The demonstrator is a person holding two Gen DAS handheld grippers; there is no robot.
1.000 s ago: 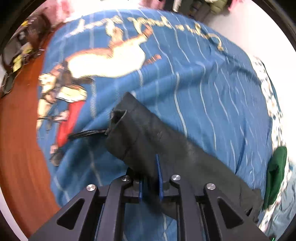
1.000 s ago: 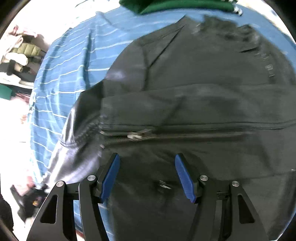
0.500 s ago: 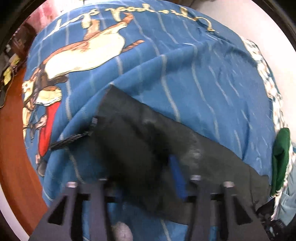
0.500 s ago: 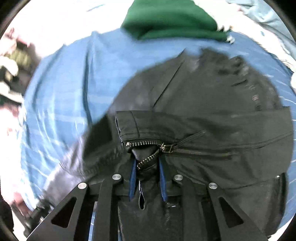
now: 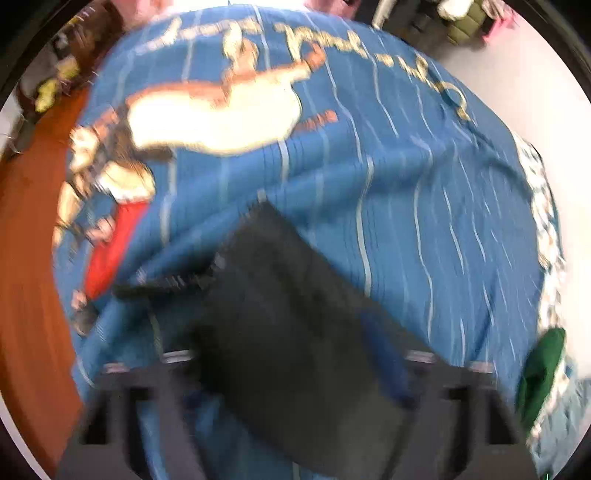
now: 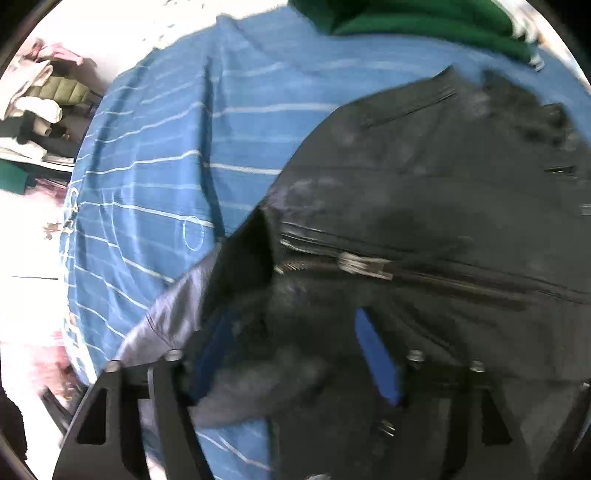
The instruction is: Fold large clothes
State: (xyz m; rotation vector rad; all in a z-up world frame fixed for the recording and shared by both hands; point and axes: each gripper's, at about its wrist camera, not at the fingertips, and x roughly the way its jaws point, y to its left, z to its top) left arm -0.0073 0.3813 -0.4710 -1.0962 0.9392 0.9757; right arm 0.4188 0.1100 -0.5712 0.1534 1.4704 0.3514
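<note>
Open blue bedspread (image 5: pixel 406 206) fills the upper frame beyond the black jacket (image 5: pixel 295 332); a green garment (image 5: pixel 539 373) blocks the lower right edge.

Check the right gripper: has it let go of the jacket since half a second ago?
Yes. The right gripper was pinched on the jacket below the zipper pull; now its fingers stand apart.

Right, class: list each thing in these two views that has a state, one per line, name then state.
Black jacket: lying on the bedspread, partly folded.
Zipper: pull near one end, mostly closed.
Left claw: open, over the sleeve.
Right claw: open.
Blue bedspread: spread out, wrinkled.
Green garment: bunched.
</note>
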